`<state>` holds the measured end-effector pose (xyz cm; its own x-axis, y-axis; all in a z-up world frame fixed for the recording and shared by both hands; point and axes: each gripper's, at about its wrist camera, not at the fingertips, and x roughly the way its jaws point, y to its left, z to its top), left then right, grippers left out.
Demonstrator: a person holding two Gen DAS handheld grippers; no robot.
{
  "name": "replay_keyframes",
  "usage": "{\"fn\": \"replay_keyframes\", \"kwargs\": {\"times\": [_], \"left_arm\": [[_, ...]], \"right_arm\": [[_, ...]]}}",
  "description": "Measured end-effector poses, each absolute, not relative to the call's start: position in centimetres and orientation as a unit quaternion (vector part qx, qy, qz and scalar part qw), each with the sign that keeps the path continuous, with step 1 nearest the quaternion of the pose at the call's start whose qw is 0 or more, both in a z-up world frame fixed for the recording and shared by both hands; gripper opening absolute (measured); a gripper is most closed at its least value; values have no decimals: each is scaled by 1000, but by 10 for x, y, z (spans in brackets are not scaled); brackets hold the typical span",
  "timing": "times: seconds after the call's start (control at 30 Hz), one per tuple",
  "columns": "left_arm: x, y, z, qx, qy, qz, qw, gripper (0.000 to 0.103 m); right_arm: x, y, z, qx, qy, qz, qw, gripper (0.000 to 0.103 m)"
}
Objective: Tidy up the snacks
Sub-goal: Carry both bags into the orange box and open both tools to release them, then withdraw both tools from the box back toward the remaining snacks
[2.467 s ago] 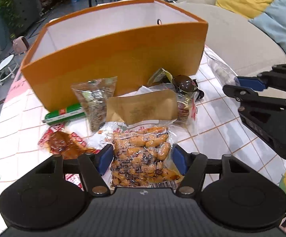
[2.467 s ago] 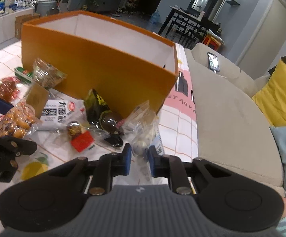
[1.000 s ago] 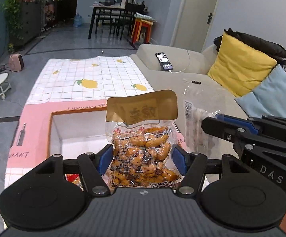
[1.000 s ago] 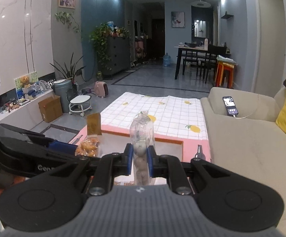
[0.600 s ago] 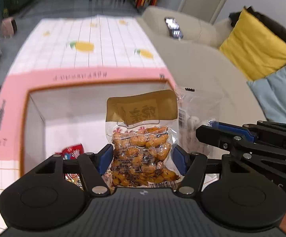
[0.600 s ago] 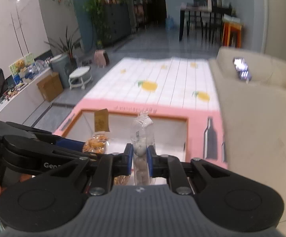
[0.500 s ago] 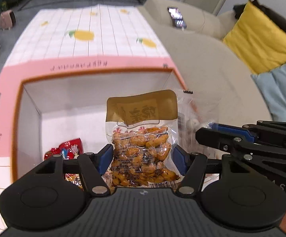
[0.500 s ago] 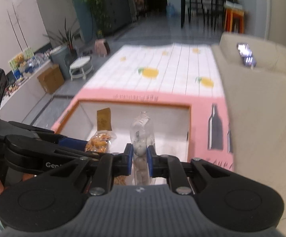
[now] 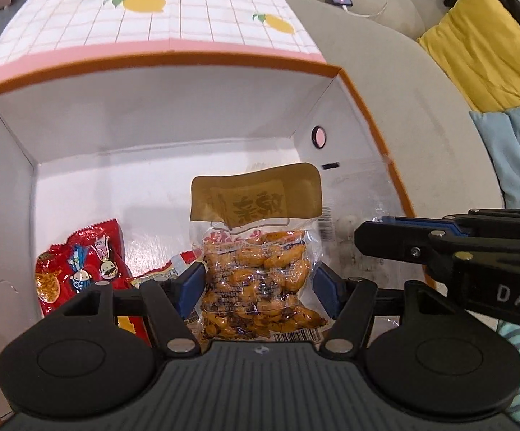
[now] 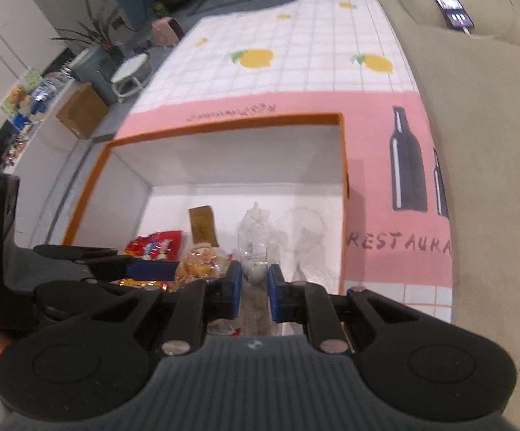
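both grippers over the orange box (image 9: 353,82), drop-off step; left gripper (image 9: 258,283) clamped on the orange snack pack (image 9: 260,273), right gripper (image 10: 254,283) pinched tight on a clear packet (image 10: 254,230); both packs hang inside the box above the red bag (image 9: 80,258); next: lower a bit, open the jaws, pull clear of the walls.

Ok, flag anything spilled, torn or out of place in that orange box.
Nothing stands out. The white-lined orange cardboard box holds a sealed red snack packet lying flat; the gold-topped peanut pouch and clear plastic packet look intact in their grippers above it.
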<state>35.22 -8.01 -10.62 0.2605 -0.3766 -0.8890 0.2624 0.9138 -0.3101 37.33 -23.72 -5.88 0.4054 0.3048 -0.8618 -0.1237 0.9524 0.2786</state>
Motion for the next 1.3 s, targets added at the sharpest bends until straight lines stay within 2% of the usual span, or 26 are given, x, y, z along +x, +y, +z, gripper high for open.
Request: {"fn": "replay_keyframes", "kwargs": {"times": [0.4, 0.47, 0.63, 0.87, 0.93, 1.3], "left_arm": [[354, -76, -111, -60, 575, -180, 796, 82], [352, -71, -108, -69, 573, -183, 796, 88], [350, -63, -97, -88, 564, -202, 796, 88], [341, -62, -79, -62, 545, -189, 814, 86], [337, -63, -74, -48, 539, -183, 821, 86], [319, -57, -54, -17, 525, -176, 833, 86]], "right_arm": [[383, -236, -75, 80, 570, 76, 814, 12], [384, -239, -75, 81, 571, 70, 814, 12], [381, -239, -79, 84, 575, 68, 811, 12], [383, -229, -79, 64, 577, 58, 812, 13], [383, -226, -79, 63, 578, 58, 812, 17], [373, -221, -65, 62, 574, 52, 815, 25]]}}
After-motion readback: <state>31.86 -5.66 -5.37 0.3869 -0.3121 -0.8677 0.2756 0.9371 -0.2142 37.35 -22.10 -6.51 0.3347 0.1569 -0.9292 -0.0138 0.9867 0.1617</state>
